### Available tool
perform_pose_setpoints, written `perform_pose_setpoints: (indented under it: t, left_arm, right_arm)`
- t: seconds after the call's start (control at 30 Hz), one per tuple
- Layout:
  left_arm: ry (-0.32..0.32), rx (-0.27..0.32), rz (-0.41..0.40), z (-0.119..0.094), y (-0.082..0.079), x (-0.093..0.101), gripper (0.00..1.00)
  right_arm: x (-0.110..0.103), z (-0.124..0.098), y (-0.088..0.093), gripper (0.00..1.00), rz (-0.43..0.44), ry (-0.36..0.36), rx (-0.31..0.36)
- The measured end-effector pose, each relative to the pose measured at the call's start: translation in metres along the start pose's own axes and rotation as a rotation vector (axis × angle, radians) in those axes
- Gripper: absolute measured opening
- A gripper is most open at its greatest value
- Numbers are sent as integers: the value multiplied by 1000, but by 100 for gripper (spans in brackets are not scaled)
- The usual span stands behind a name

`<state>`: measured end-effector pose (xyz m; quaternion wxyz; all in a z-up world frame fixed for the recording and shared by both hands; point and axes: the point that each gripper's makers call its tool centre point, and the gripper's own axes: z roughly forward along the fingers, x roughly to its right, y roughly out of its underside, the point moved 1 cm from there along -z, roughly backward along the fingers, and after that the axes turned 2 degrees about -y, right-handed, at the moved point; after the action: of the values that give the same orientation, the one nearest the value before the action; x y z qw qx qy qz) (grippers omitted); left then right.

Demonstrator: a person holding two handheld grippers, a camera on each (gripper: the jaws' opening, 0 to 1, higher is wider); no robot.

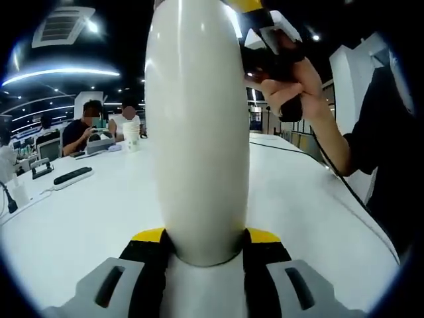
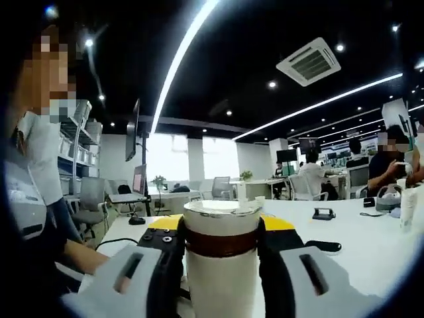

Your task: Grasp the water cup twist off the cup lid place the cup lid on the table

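Above the white table (image 1: 79, 225) we pinched the water cup (image 1: 199, 132) in our left gripper (image 1: 202, 248), steadying it while our right gripper (image 2: 222, 248) clamped the cup lid (image 2: 222, 228) for twisting.

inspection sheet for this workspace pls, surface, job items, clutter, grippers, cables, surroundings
surface: long white table, mostly bare near the grippers
job's things: tall white cup body upright; its top has a brown band and a white lid
clutter: black remote-like bar, white paper cup, small black device
grippers: left gripper shut on the cup body's lower part; right gripper shut around the lid end, held by a person's hand
cables: thin black cable across the table
surroundings: open office, ceiling light strips, seated people at the far end
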<state>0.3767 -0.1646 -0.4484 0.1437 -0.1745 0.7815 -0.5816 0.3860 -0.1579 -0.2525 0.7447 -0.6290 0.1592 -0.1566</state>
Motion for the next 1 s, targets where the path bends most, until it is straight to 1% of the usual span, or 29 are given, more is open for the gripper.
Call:
perform_pose_setpoints:
  t: [0.03,0.1,0.13,0.2,0.23,0.33,0.37,0.47,0.53,0.63,0.67,0.73,0.8,0.87,1.0]
  left_arm:
    - [0,0,1,0,0,0,46]
    - [2,0,1,0,0,1,45]
    - [0,-1,0,0,0,0,45]
    - [-4,-2,-2,0,0,0,45]
    - [-5,-2,-2,0,0,-1,45]
    - [-9,-2,-3,0,0,-2,44]
    - [-9,-2,-3,0,0,-2,44]
    - [-7,-2,-2,0,0,-2,44]
    - [-8,-2,-3,0,0,-3,44]
    - [-10,-2,-3,0,0,-3,43]
    - [-11,-2,-3,0,0,-3,43]
    - [-10,-2,-3,0,0,-3,43]
    - [-10,-2,-2,1,0,-2,44]
    - [-10,-1,-1,1,0,-2,44]
    - [-17,23,46,6,-5,0,45]
  right_arm:
    - [-1,1,0,46,0,-20,-2]
    - [-4,3,0,46,-5,-91,-8]
    - [-5,3,1,46,-4,-111,-10]
    - [-6,4,1,46,7,-179,-10]
    - [-4,5,1,46,18,-201,-10]
    - [3,4,1,45,47,-251,-7]
    - [5,4,1,45,54,-257,-5]
    - [0,1,0,45,54,-312,8]
    - [-2,-1,0,45,46,-334,12]
    - [-6,-4,0,45,30,-387,15]
    - [-9,-6,0,45,25,-415,13]
    - [-9,-7,-1,45,18,-431,8]
    - [-6,-7,-1,45,20,-437,-11]
    - [-5,-8,0,45,28,-424,-22]
    - [-6,-11,1,45,13,-384,-10]
